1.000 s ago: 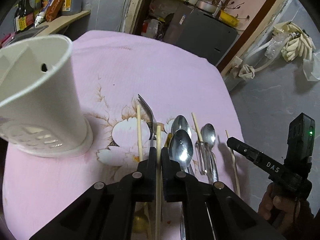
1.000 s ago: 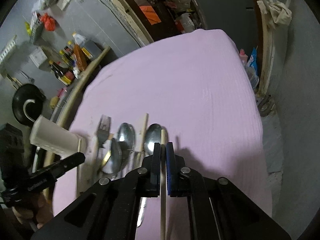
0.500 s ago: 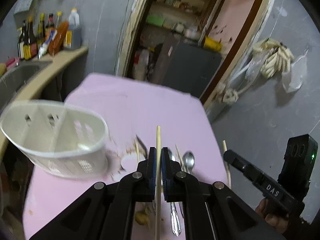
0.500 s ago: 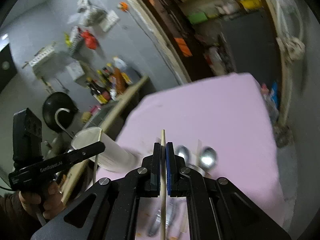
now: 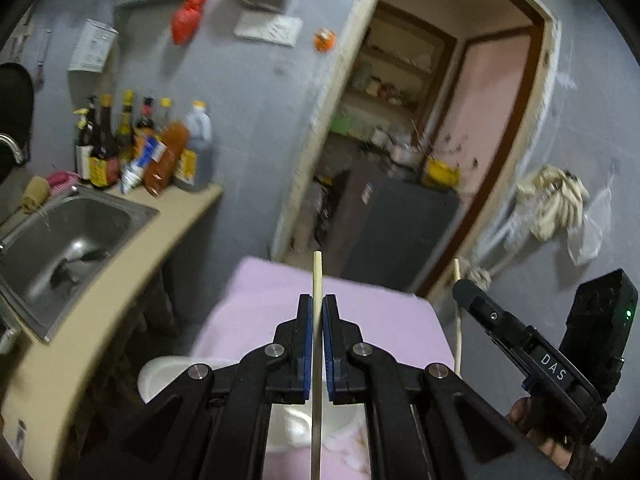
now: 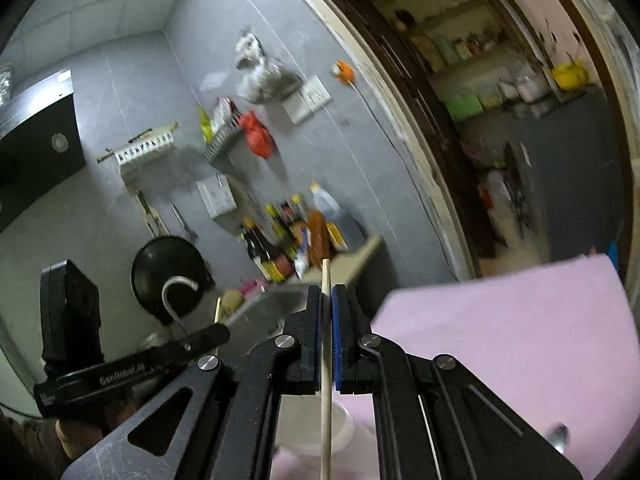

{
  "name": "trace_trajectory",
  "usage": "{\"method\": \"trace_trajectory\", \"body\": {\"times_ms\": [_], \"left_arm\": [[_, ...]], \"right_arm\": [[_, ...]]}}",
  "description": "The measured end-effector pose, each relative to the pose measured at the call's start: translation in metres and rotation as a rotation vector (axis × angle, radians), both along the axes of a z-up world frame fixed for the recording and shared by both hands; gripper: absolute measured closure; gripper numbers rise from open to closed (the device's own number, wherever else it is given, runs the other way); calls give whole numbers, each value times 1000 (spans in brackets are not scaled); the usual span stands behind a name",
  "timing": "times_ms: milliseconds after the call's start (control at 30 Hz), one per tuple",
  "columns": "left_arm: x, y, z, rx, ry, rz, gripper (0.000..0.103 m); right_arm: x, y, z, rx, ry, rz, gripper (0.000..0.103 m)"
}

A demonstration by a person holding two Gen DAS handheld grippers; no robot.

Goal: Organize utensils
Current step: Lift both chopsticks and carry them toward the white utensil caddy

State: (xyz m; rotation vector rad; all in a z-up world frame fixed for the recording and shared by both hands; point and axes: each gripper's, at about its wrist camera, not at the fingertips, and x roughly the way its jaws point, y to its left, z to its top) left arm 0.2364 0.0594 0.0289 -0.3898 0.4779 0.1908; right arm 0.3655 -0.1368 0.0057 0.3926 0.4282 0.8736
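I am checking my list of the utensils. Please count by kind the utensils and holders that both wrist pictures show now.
Chopsticks: 2, one in the left hand-held gripper, one in the right hand-held gripper
Spoons: 1, on the pink cloth
White utensil holder: 1
Total: 4

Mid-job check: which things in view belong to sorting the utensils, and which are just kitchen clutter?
Job:
left gripper, shut on a chopstick
right gripper, shut on a second chopstick
white holder on the pink tablecloth
spoon

Clutter:
sauce bottles
sink
wok
red bag
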Motion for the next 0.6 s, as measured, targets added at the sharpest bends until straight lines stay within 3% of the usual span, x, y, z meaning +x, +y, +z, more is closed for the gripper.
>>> {"method": "trace_trajectory", "body": {"times_ms": [300, 600], "left_arm": [[6, 75, 7, 18, -126, 129, 98], [15, 79, -24, 55, -199, 243, 98]], "right_arm": [[2, 60, 11, 48, -100, -184, 98], [-1, 68, -6, -36, -170, -366, 98]]}}
